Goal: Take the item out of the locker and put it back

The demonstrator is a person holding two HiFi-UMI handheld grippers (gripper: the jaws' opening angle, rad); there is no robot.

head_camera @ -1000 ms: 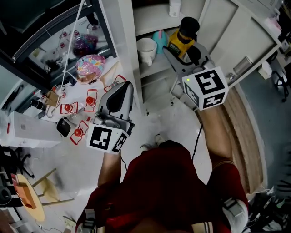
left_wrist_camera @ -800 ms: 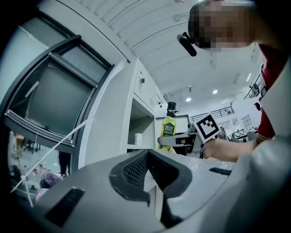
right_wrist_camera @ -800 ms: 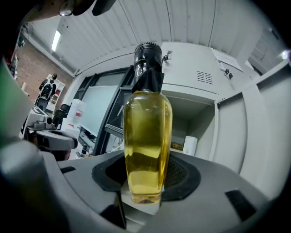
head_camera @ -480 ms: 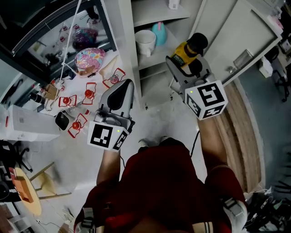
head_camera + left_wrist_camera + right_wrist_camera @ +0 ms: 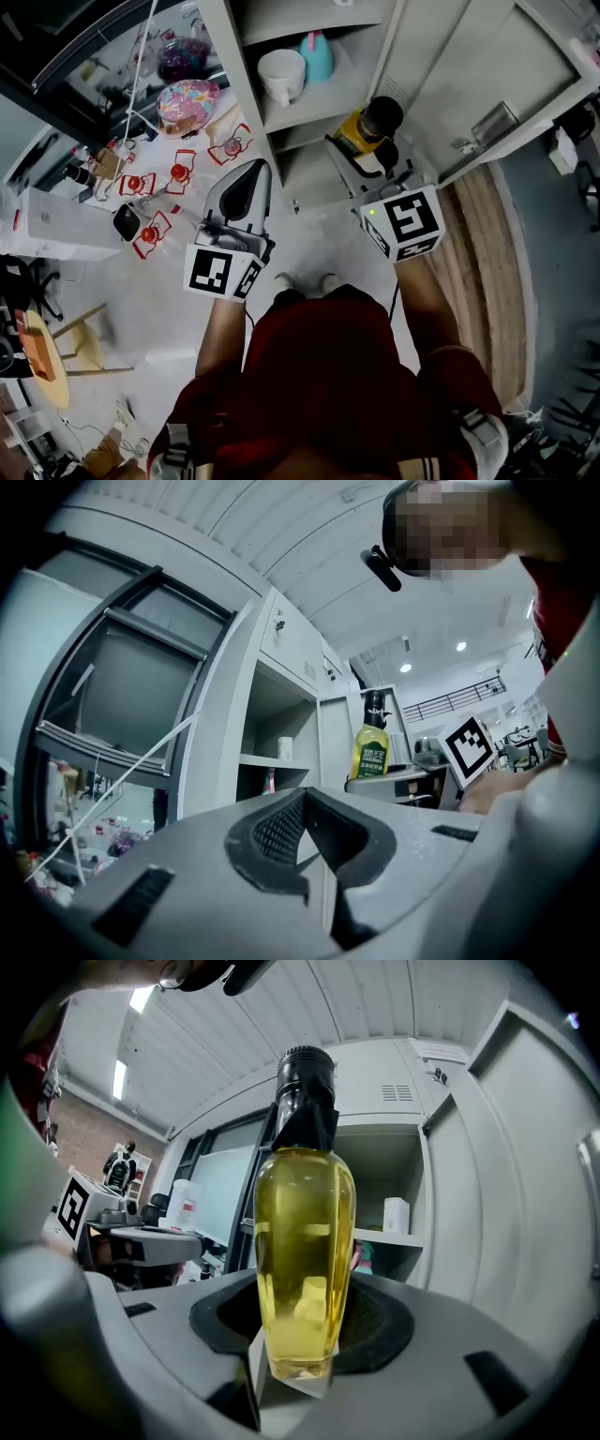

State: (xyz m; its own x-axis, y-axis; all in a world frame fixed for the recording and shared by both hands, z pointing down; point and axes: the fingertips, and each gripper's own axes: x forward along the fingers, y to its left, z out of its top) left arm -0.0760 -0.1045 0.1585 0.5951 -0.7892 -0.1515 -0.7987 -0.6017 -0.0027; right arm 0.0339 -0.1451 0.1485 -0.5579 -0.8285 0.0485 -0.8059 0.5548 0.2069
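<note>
The bottle (image 5: 305,1241) of yellow liquid with a black cap is standing upright between the jaws of the right gripper (image 5: 367,161), which is clamping it low on its body, with the base sitting just above the jaw pads. In the head view the bottle is hanging outside the locker (image 5: 251,122), in front of its open compartments and just beside the open door (image 5: 497,75), touching neither. The compartment nearest to it is lying below the shelf (image 5: 309,105).

On that shelf a white mug (image 5: 281,73) is sitting near the front edge towards the left wall, and a turquoise container (image 5: 317,56) is standing just beside it, further back.

The left gripper (image 5: 251,173) is hanging to the left of the locker's front post, well apart from the bottle. Its jaws are lying together with nothing between them. Each gripper is carrying its marker cube at the rear, and the person's arms are reaching forward from a red top (image 5: 328,375).

On the floor (image 5: 319,234) to the left of the locker, small red-and-white items (image 5: 155,234) are lying scattered. A pink patterned round thing (image 5: 187,101) is resting beyond them and a white box (image 5: 56,246) is lying further left.
</note>
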